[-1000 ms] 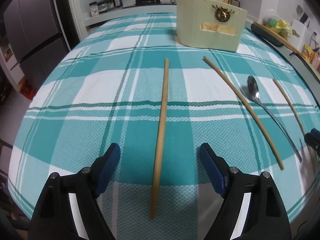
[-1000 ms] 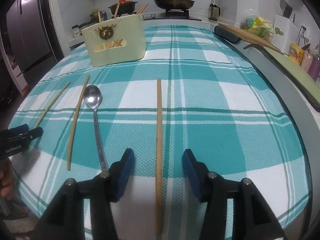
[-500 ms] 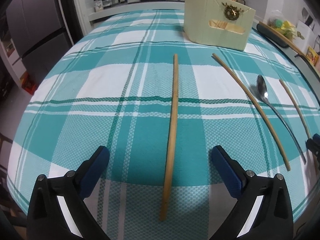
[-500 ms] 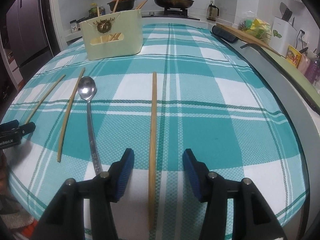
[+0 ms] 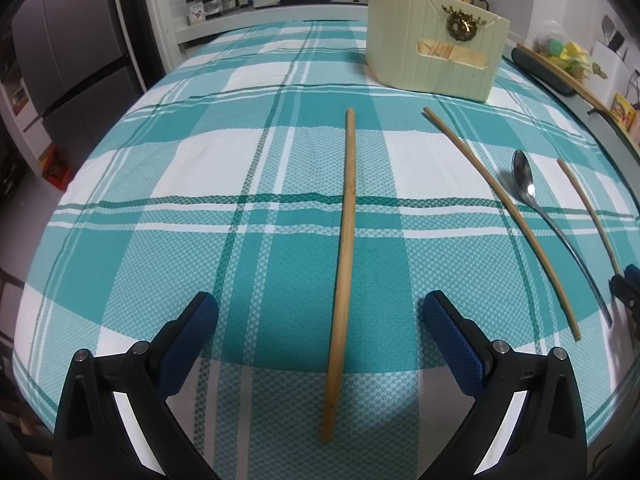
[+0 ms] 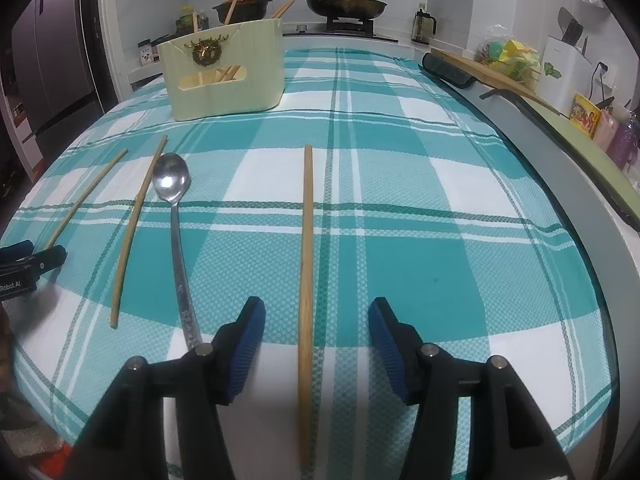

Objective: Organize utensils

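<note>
I am holding the left claw (image 5: 320, 316) spread wide and empty, its blue pads straddling the near part of one chopstick (image 5: 344, 264) without touching it. I am holding the right claw (image 6: 316, 320) released too, somewhat narrower, empty, straddling another chopstick (image 6: 306, 264) the same way. Both claws are hovering low at the near edge of the desk (image 6: 460, 208), which is wearing a teal plaid cloth.

I am judging these sticks to be light, stiff and smooth, so they are likely to roll or swivel between the pads. I am planning to pinch each near its thick near end, pads square across it, so it is not pivoting on the way.

Further out, two more chopsticks are lying between my claws, one (image 6: 136, 232) just beside the spoon (image 6: 174, 216) and one (image 6: 86, 196) farther left. The spoon is looking slick and heavier at the bowl; I am favouring mid-handle for it.

At the far side the cream holder (image 6: 224, 76) is standing upright, already carrying a few chopsticks. Four sticks and the spoon are waiting.
</note>
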Available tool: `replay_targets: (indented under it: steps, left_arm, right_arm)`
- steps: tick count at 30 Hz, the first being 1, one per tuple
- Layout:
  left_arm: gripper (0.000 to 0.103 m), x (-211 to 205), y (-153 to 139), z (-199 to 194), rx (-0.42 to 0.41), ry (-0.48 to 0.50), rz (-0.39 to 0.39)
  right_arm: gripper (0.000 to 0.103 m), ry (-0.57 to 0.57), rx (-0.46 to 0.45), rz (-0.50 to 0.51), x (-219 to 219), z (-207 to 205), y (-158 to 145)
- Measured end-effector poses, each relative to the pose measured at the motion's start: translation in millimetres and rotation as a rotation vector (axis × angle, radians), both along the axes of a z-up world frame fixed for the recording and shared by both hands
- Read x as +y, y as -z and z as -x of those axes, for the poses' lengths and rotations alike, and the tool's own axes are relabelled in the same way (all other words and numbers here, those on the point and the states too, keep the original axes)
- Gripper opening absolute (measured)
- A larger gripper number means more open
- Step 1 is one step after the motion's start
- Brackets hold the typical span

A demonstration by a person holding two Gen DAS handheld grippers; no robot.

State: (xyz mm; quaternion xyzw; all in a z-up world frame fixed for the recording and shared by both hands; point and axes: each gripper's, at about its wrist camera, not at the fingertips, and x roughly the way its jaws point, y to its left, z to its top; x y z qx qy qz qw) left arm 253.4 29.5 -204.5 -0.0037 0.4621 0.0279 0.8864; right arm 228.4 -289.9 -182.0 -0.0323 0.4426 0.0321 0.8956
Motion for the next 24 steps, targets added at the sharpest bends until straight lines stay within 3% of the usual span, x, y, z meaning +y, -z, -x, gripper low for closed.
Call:
replay_targets:
  steps: [18, 24]
  left_arm:
    - [0.102, 1, 0, -1, 0.005, 0.009, 0.019]
    - [0.102, 8, -7, -12, 0.055, 0.104, 0.07]
  right_arm:
    - [0.057, -0.01, 0.004, 0.0, -1, -2, 0]
    - [0.058, -0.048, 0.063, 0.002, -3, -12, -3]
